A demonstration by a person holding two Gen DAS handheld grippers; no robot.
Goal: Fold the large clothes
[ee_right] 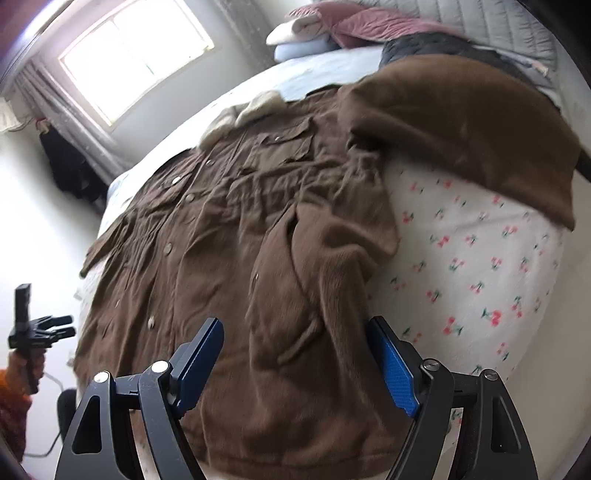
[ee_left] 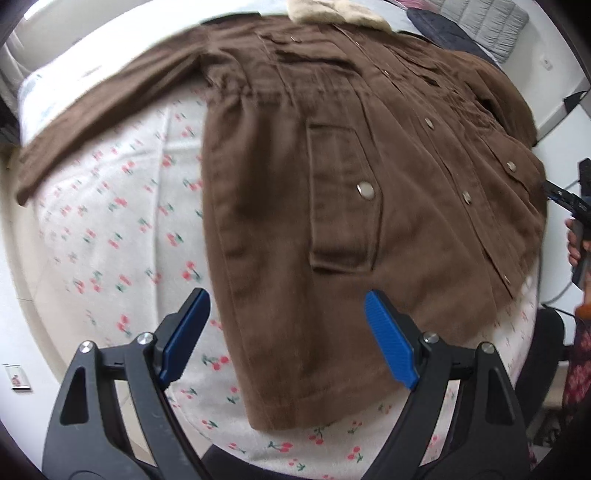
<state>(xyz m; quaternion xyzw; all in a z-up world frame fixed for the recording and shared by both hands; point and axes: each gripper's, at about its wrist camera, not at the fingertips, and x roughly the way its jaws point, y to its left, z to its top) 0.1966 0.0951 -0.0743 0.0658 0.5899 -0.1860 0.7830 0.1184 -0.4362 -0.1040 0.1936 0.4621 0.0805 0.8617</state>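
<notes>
On the bed (ee_left: 110, 206), over a cherry-print sheet (ee_right: 480, 266), one brown coat (ee_left: 295, 221) lies front up, its hem toward the near edge and one sleeve (ee_left: 96, 118) stretched toward the left edge. At the far edge sit two pillows (ee_right: 295, 40) and a grey quilt (ee_right: 498, 26). Both left tongs (ee_left: 286, 332) and right tongs (ee_right: 295, 354) hang spread above the hem, pinching nothing.

Nothing readable anywhere. No brand tag or label showing on the brown jacket (ee_left: 332, 192), snap buttons look plain, bedsheet (ee_left: 110, 206) only has a cherry print, no lettering. Small framed thing on the floor (ee_left: 16, 376), near left, too tiny and blurry to make out.
</notes>
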